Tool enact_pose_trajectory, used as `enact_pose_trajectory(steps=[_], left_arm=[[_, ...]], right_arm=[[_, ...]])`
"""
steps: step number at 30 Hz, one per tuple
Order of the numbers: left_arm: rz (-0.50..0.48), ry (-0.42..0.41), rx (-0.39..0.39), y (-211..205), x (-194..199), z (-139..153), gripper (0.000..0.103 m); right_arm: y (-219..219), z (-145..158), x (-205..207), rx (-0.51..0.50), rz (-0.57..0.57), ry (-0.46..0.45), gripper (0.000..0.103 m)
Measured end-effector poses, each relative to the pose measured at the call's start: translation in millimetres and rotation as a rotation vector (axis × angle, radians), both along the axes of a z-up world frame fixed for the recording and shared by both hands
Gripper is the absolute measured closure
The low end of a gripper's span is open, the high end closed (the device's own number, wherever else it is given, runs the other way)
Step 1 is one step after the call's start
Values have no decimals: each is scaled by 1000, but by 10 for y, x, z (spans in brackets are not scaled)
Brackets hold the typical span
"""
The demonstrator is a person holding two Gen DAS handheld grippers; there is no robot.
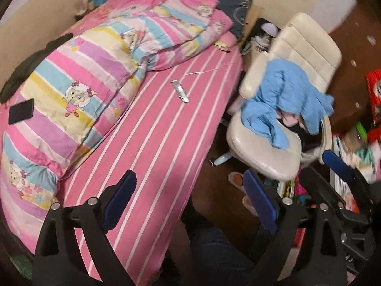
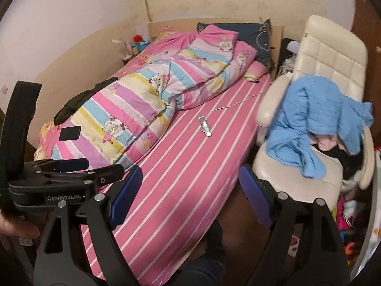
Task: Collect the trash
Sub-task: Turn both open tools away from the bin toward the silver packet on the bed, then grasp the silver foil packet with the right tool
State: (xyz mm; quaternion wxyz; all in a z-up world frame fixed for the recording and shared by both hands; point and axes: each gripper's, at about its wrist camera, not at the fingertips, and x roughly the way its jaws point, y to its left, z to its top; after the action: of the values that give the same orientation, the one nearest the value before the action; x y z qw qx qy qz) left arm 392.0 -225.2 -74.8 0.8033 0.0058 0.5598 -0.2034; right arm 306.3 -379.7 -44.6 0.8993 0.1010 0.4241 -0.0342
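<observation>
Left hand-held gripper (image 1: 190,201): jaws spread wide, nothing between them, blue pads facing each other above the near end of the bed and the floor beside it. Right hand-held gripper (image 2: 190,196): jaws likewise wide apart, nothing held, over the foot end of the bed. Each shows at the edge of the other's view.

Bed (image 1: 166,143): pink sheet with white stripes, bare over the near half. Silver foil wrapper (image 1: 179,91), flattened and crinkled, lies on the bare sheet near mid-bed, well ahead of both sets of jaws and apart from everything else. Thin white cable (image 2: 228,106) trails across the sheet just beyond the wrapper, toward the pillow end.

Quilt (image 1: 95,71), striped pink, blue, yellow, with cartoon sheep, bunched along the wall side of the bed. Flat black rectangular object (image 1: 21,111) rests on the quilt's near end; cannot tell what it is. Dark garment (image 2: 83,100) lies between quilt and wall. Dark blue pillow (image 2: 252,38) leans against the headboard.

Cream office chair (image 2: 333,54) stands just beside the bed, facing it. Blue cloth (image 2: 316,119) heaped over seat and backrest. Clutter of coloured items on the floor past the chair, too blurred to name.

Fingers of a hand (image 2: 16,228) show at the lower left of the right wrist view.
</observation>
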Motion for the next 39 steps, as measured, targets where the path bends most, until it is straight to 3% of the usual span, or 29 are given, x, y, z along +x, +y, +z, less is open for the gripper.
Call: enact_pose_trajectory(steps=[11,18,28,39], left_arm=[[60,52,40,-220,1063,-343,14],[69,1,75,-370,1822,-750,14],[122,132,105,-517,2827,-1866,15],[104,235,142,-636,3469,-2983,15]], right_arm=[[-377,-413,1255,39,59,67,20],[-494,-941,2136,59,75,135,20],[-633,-2024,3302,45,98,249,21],[-820,-3169,3991,44,74,385,22]])
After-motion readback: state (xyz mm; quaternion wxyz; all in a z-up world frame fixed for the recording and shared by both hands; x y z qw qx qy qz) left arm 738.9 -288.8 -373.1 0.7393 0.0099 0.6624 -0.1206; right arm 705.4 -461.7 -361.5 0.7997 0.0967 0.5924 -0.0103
